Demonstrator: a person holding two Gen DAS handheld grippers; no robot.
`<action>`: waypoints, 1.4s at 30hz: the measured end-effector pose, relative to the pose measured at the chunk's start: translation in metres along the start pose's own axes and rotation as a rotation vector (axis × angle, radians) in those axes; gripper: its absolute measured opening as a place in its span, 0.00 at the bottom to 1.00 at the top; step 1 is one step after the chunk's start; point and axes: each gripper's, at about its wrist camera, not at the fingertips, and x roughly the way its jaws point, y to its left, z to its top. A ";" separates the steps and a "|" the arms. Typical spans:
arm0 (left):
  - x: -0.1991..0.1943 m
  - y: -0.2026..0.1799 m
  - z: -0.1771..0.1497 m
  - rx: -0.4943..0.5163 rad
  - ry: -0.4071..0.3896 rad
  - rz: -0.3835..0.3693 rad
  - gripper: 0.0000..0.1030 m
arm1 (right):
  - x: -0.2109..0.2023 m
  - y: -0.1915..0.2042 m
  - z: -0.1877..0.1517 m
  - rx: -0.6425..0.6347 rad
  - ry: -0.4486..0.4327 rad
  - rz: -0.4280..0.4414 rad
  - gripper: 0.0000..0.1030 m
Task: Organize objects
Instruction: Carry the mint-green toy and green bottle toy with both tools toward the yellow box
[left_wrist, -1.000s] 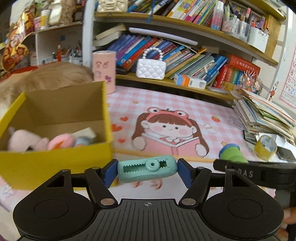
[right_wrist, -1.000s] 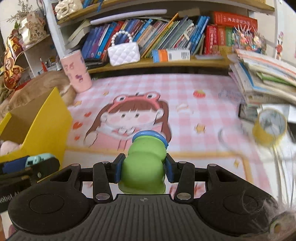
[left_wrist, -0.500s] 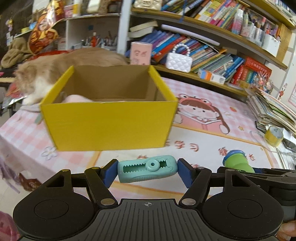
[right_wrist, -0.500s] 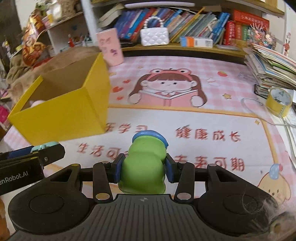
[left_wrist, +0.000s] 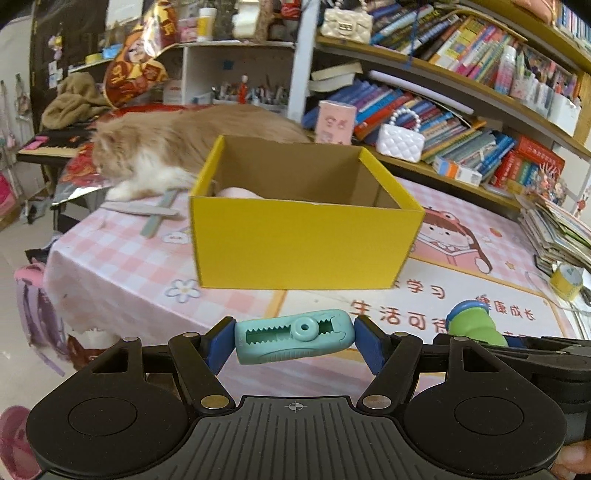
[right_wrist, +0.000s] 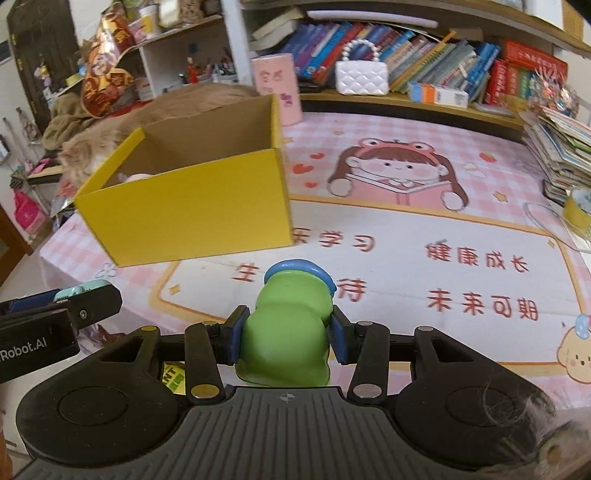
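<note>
Held clear of the pink checked tablecloth (left_wrist: 122, 254), short of the yellow box (left_wrist: 303, 243): a teal toothed clip (left_wrist: 293, 336) in the left gripper (left_wrist: 294, 341), a green squeeze toy with a blue cap (right_wrist: 290, 325) in the right gripper (right_wrist: 286, 334). Best carried high over the near wall, then lowered past the rim before letting go, one side at a time to avoid a clash above the opening. Inside already, something pale pink (left_wrist: 236, 192), mostly hidden. Just behind the box, a ginger cat (left_wrist: 166, 147). Left fingers (left_wrist: 221, 345) set wide, clamped on the clip's two ends; right fingers (right_wrist: 236, 338) narrower, pressed into the toy's soft sides.
</note>
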 end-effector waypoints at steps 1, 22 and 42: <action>-0.002 0.003 -0.001 -0.002 -0.002 0.002 0.68 | -0.001 0.005 -0.001 -0.009 -0.003 0.004 0.41; -0.008 0.027 -0.004 -0.012 -0.010 -0.021 0.68 | -0.001 0.039 -0.006 -0.057 0.020 -0.014 0.41; 0.042 0.013 0.108 0.024 -0.243 0.096 0.68 | 0.045 0.033 0.129 -0.150 -0.230 0.073 0.41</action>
